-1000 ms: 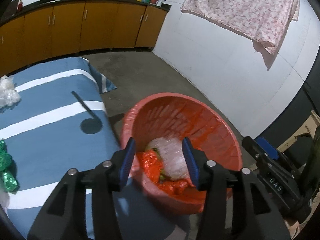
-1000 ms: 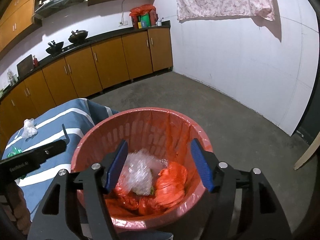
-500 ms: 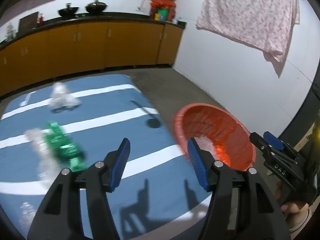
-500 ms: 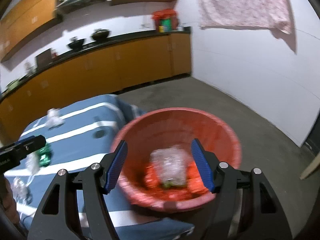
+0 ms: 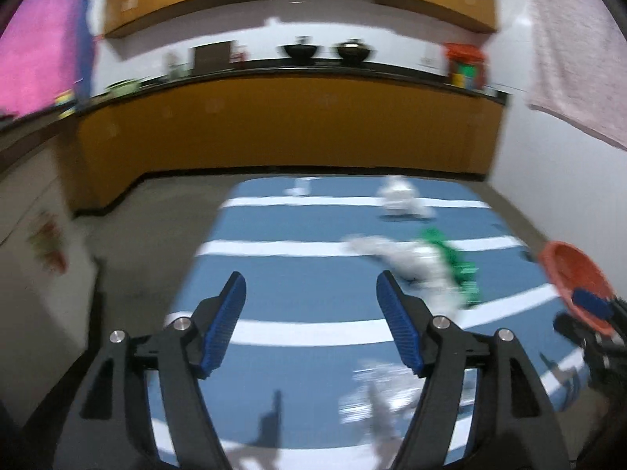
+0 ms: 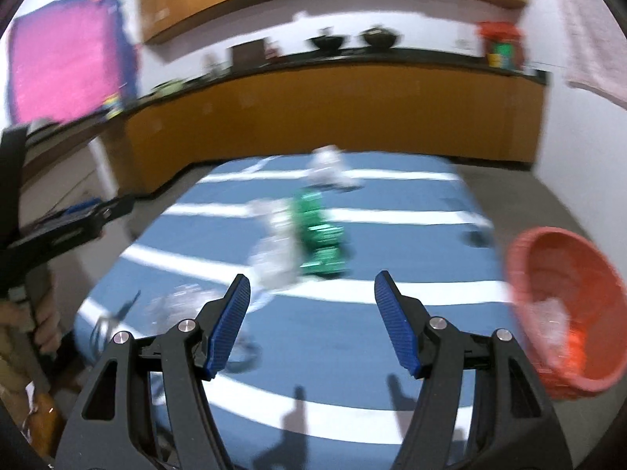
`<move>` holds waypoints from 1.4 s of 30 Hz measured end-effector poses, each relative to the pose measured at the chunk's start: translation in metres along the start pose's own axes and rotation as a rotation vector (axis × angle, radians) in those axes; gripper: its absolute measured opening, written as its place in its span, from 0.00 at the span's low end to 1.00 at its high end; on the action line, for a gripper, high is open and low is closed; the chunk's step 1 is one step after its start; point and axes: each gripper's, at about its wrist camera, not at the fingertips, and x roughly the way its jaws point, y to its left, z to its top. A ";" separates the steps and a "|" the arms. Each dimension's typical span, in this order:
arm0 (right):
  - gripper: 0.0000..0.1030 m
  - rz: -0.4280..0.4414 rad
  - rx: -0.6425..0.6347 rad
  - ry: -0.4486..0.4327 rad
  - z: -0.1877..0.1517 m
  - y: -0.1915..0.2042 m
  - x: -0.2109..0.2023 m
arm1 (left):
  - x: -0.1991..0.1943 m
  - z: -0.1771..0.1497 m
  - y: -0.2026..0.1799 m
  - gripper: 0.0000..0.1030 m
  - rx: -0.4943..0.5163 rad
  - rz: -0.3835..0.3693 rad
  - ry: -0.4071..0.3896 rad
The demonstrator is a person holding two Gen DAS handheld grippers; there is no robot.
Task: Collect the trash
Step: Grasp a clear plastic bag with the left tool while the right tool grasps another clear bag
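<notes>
Both views are blurred by motion. My left gripper (image 5: pixel 311 321) hangs over the blue striped table (image 5: pixel 298 286), its jaws opening with nothing between them. My right gripper (image 6: pixel 311 323) is open and empty above the same table (image 6: pixel 392 243). A green wrapper (image 5: pixel 456 264) (image 6: pixel 319 235) lies beside clear crumpled plastic (image 5: pixel 407 262) (image 6: pixel 274 250). More clear plastic (image 5: pixel 388 391) (image 6: pixel 176 305) lies near the front edge, and a white wad (image 5: pixel 399 196) (image 6: pixel 327 164) sits farther back. The red basket (image 5: pixel 574 274) (image 6: pixel 564 309) stands off the table's right side, holding clear and orange trash.
Orange cabinets (image 5: pixel 290 129) under a dark counter with black pots (image 5: pixel 301 50) line the back wall. A pink cloth (image 5: pixel 39 55) hangs at the left, a pale one (image 5: pixel 580 47) at the right. A hand (image 6: pixel 39 325) holds the left gripper's handle.
Both grippers have swung left, away from the red basket and over the striped table. The basket has slid to the right edge of each view. The left jaws have widened.
</notes>
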 end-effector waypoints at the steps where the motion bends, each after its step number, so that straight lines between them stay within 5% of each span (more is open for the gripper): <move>1: 0.64 0.031 -0.032 0.018 -0.001 0.016 0.011 | 0.001 -0.003 0.017 0.66 -0.027 0.036 0.005; 6: 0.64 0.096 -0.118 0.080 -0.010 0.056 0.045 | 0.005 -0.012 0.057 0.67 -0.084 0.113 0.023; 14: 0.64 0.127 -0.145 0.158 -0.015 0.071 0.081 | 0.012 -0.022 0.084 0.69 -0.122 0.135 0.052; 24: 0.35 0.128 -0.155 0.183 -0.026 0.064 0.083 | 0.026 -0.026 0.068 0.69 -0.116 0.096 0.084; 33: 0.33 0.042 -0.058 0.092 -0.019 0.015 0.048 | 0.037 -0.023 0.020 0.69 -0.068 0.003 0.111; 42: 0.33 -0.219 0.122 0.033 -0.017 -0.076 0.014 | 0.070 -0.012 -0.059 0.72 -0.021 -0.149 0.173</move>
